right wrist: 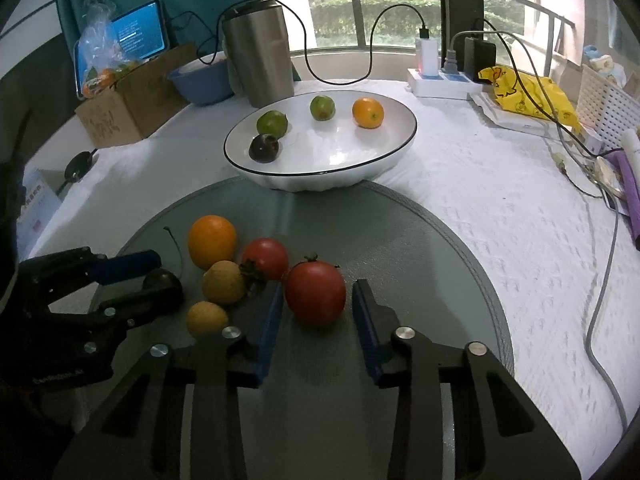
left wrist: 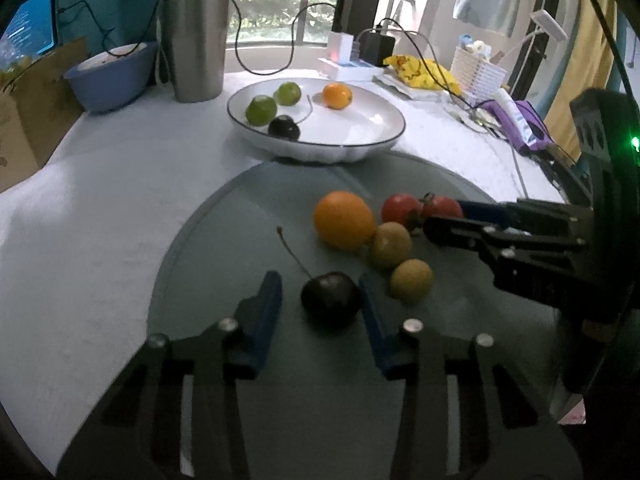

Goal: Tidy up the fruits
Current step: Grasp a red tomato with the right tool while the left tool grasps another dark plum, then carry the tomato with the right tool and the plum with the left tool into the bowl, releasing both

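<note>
Left gripper (left wrist: pixel 320 300) spread wide around dark cherry (left wrist: pixel 331 298) on grey glass turntable (left wrist: pixel 224 240); right pad touching or just beside cherry (cannot tell which). Right gripper (right wrist: pixel 316 308) spread wide around red tomato (right wrist: pixel 315 292), gaps both sides. Orange (right wrist: pixel 212 242), second tomato (right wrist: pixel 266 258), two yellowish-brown fruits (right wrist: pixel 223 288) clustered between. White plate (right wrist: pixel 384 152) beyond holds two green fruits, orange, cherry.
</note>
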`<state>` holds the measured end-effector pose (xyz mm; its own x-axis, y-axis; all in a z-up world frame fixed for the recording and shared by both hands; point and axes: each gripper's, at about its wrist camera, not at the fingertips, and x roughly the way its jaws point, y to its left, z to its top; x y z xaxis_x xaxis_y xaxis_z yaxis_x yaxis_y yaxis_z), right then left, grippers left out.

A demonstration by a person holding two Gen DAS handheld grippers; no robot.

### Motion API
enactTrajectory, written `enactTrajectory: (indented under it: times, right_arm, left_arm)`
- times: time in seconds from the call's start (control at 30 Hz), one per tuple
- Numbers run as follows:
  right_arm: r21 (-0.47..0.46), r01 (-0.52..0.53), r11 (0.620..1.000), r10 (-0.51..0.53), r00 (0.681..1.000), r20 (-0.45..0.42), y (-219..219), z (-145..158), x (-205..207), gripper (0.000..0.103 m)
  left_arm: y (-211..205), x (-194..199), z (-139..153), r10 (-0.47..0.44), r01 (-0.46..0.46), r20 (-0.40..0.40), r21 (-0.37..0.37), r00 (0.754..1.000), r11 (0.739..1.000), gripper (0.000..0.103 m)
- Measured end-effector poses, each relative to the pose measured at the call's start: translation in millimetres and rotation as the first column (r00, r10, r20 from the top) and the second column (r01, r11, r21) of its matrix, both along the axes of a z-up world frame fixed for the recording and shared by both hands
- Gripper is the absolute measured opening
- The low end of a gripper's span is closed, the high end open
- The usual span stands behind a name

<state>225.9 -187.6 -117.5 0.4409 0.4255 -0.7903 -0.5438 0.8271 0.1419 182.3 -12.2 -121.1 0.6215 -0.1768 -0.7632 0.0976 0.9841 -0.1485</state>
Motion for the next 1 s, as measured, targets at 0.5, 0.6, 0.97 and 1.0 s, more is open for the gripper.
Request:
enactTrajectory:
  times: [0.5,0.6,0.97,1.0]
  right_arm:
    - [0.008,0.005,1.0,-0.005,1.0,0.028,-4.7,11.2,-7.7,0.033]
    - [0.011,0.009,1.0,-0.009,0.999,0.044,-6.6,18.6,-9.2,0.033]
    - [0.012,0.025,1.0,-0.026,0.994,0.103,-8.2,44.8,3.5,0.033]
    - [0.012,0.024,1.0,-0.025,0.994,0.107,-7.8,46.0,5.5,0.033]
  left_arm:
    - [0.3,-8.0,13.8,-0.01,0.01,0.038,-0.01,0.999,1.0,0.03]
    - [2.0,-8.3,21.8,-0.009,0.01,0.061,-0.015,0.998,1.0,0.03]
    - [12.3,8.6,46.6,-0.003,0.006,0.141,-0.02,0.99,1.0,0.03]
    - [13.3,10.8,48.5,-0.002,0.005,0.147,-0.021,0.989,1.0,0.031]
